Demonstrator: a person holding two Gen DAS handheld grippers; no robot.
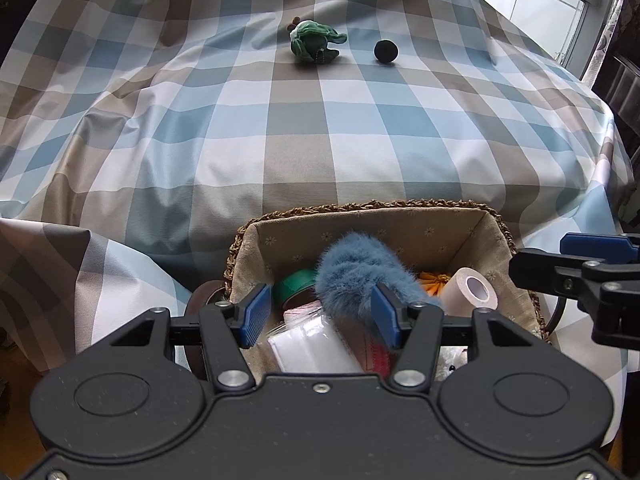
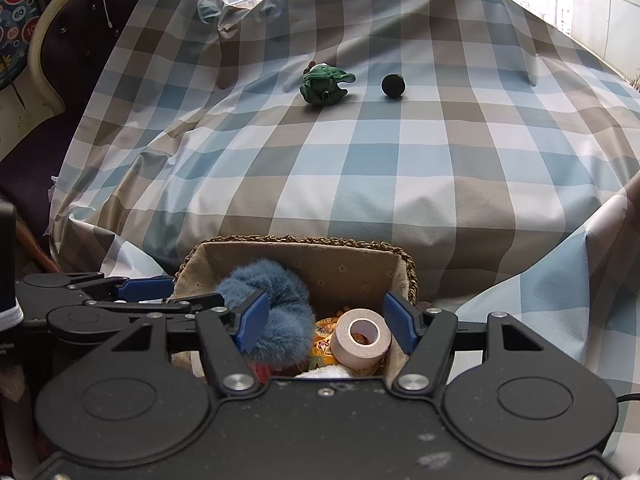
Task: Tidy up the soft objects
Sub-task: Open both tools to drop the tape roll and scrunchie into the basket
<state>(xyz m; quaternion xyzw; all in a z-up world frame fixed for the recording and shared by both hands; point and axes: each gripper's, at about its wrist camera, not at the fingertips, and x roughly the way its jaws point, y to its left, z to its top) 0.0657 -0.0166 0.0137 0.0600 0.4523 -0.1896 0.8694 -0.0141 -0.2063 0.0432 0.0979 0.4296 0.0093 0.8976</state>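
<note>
Both grippers hover low over the woven basket (image 1: pixel 404 205), which stands at the near edge of the checked cloth (image 1: pixel 280 152). Going from left to right in the left wrist view: the left gripper (image 1: pixel 318 314) has its blue pads spread apart and holds nothing, though the right pad stands just in front of the blue furry toy (image 1: pixel 360 276) that rises out of the basket. Under the pads I see a green tape roll (image 1: pixel 298 282) and a clear plastic packet (image 1: pixel 316 346), then an orange thing (image 1: pixel 434 282) that is mostly hidden, then a beige tape roll (image 1: pixel 472 292) near the right wall. The right gripper (image 2: pixel 326 320) is also spread wide and empty, with the beige roll lying between its pads (lower down, not touching them).

As I judge it, the task is well advanced but not finished. Several things are already collected in the basket. Two things remain out on the cloth, well apart from the basket and near each other: a green plush toy (image 1: pixel 316 42) on the left and a small dark ball (image 1: pixel 386 51) on the right of it. These two probably must be fetched next, and each gripper is free to take one.

Readable writing is very little. In the right wrist view a round target board (image 2: pixel 16 36) at the far left edge shows the numbers 10 and 50 in circles. On the tape rolls and on the packet I cannot read any label.
</note>
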